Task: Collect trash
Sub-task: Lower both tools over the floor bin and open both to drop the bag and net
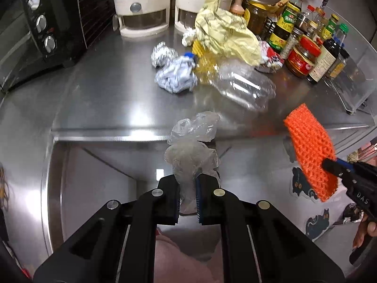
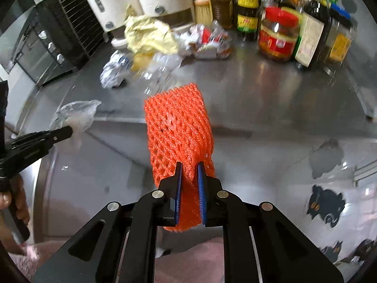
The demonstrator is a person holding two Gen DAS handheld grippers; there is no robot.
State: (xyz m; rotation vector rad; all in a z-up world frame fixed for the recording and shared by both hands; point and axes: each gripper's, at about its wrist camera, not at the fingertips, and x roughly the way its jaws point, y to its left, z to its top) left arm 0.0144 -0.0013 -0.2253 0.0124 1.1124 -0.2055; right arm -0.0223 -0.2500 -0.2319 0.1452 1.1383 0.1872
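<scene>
My left gripper (image 1: 187, 184) is shut on a crumpled clear plastic bag (image 1: 193, 141), held in front of the steel counter's edge; it also shows in the right wrist view (image 2: 77, 115). My right gripper (image 2: 189, 172) is shut on an orange foam net sleeve (image 2: 179, 127), also seen in the left wrist view (image 1: 311, 151). More trash lies on the counter (image 1: 106, 99): a clear plastic bottle (image 1: 242, 87), a crumpled blue-white wrapper (image 1: 175, 76), a foil ball (image 1: 162, 54), yellow crumpled paper (image 1: 223, 35) and a red-white wrapper (image 2: 209, 40).
A black toaster oven (image 1: 40, 23) stands at the left. Two white dispensers (image 1: 141, 4) stand at the back. Several sauce bottles and jars (image 1: 306, 47) crowd the right back, beside a clear acrylic rack (image 1: 355, 77). Steel cabinet fronts with cat stickers (image 2: 325, 205) are below.
</scene>
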